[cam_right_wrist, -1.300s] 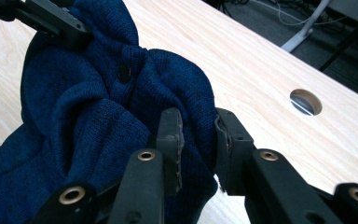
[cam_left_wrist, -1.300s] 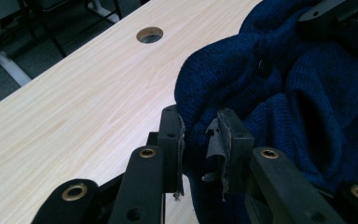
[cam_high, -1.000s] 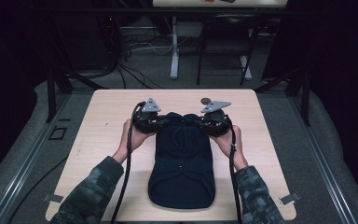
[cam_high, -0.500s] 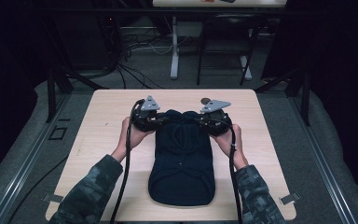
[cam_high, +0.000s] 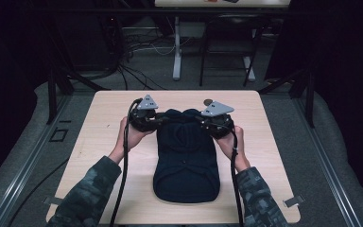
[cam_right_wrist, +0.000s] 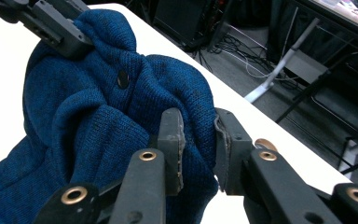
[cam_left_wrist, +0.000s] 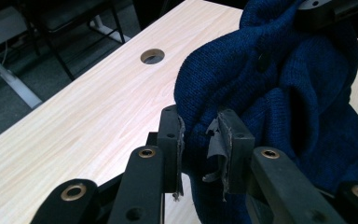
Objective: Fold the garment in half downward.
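One dark blue knitted garment (cam_high: 185, 161); two grippers, left (cam_high: 163, 120) and right (cam_high: 202, 123); one wooden table (cam_high: 94, 142); one table hole (cam_left_wrist: 152, 56)

— What shifted in that last second on the table (cam_high: 104, 142)?

— Both grippers rose toward the top of the frame, the left gripper (cam_high: 157, 119) and the right gripper (cam_high: 203, 121) drawing the far edge of the dark blue sweater (cam_high: 185, 161) with them.

— And the garment itself?

— It lengthened up the frame, its bunched top edge pulled farther from the person.
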Tool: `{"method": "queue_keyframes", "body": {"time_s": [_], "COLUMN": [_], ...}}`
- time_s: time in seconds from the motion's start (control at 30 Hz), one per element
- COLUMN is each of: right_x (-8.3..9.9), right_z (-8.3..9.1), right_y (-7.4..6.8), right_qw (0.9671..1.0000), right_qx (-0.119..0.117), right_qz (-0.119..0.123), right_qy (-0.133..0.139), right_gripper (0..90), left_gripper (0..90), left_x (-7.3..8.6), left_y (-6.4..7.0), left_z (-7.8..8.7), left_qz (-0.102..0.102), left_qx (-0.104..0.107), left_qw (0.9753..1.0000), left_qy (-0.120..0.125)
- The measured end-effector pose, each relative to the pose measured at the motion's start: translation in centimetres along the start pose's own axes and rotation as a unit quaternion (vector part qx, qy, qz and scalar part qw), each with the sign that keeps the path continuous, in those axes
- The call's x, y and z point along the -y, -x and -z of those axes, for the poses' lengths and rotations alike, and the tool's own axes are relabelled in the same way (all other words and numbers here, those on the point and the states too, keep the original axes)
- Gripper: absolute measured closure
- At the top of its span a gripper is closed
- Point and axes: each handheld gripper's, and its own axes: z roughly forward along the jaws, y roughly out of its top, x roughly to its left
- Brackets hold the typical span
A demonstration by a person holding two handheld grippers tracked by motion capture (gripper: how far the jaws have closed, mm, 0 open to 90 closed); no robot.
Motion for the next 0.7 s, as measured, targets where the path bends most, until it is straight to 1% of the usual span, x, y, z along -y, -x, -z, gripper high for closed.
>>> {"method": "queue_keyframes", "body": {"time_s": [0.07,0.13,0.2,0.23,0.3,0.33,0.37,0.43,0.47,0.53,0.57,0.63,0.7], "right_x": [-0.1,-0.2,-0.3,-0.3,-0.3,-0.2,-0.1,0.0,0.1,0.2,0.2,0.1,0.1], "right_z": [0.0,0.0,-0.1,0.0,0.0,0.1,0.2,0.3,0.3,0.3,0.3,0.4,0.5], "right_y": [0.0,0.0,0.2,0.3,0.6,0.7,0.9,1.2,1.4,1.6,1.8,1.9,2.1], "right_qw": [1.0,1.0,1.0,1.0,0.9998,0.9997,0.9994,0.9988,0.9979,0.9971,0.9964,0.9957,0.9943], "right_qx": [-0.001,0.003,-0.001,-0.003,-0.015,-0.019,-0.025,-0.035,-0.046,-0.052,-0.058,-0.06,-0.071], "right_qz": [0.002,0.006,0.003,0.0,-0.013,-0.017,-0.022,-0.033,-0.044,-0.053,-0.057,-0.065,-0.072], "right_qy": [0.005,0.007,0.0,0.002,-0.002,0.0,-0.005,-0.007,-0.014,-0.018,-0.024,-0.027,-0.033], "right_gripper": [74.3,74.2,74.0,74.0,73.7,73.7,73.5,73.1,72.7,72.2,71.9,71.8,71.5], "left_gripper": [74.6,74.8,74.9,74.9,74.9,75.0,75.0,75.0,75.0,75.0,75.0,75.0,75.0], "left_x": [-0.2,-0.4,-0.7,-0.8,-0.9,-0.9,-1.0,-1.1,-1.1,-1.2,-1.3,-1.4,-1.5], "left_y": [0.0,0.1,0.1,0.2,0.2,0.3,0.3,0.5,0.5,0.7,0.7,0.7,0.7], "left_z": [0.2,0.3,0.4,0.4,0.3,0.3,0.2,0.1,0.0,-0.2,-0.2,-0.3,-0.2], "left_qz": [-0.008,-0.015,-0.02,-0.02,-0.021,-0.024,-0.025,-0.03,-0.032,-0.038,-0.04,-0.043,-0.046], "left_qx": [-0.007,-0.016,-0.018,-0.018,-0.018,-0.019,-0.019,-0.02,-0.023,-0.028,-0.028,-0.028,-0.028], "left_qw": [0.9999,0.9998,0.9996,0.9996,0.9996,0.9995,0.9995,0.9993,0.9992,0.9989,0.9988,0.9987,0.9985], "left_qy": [0.0,0.004,0.004,0.004,0.005,0.004,0.003,0.002,0.002,0.002,0.001,0.005,0.005]}}
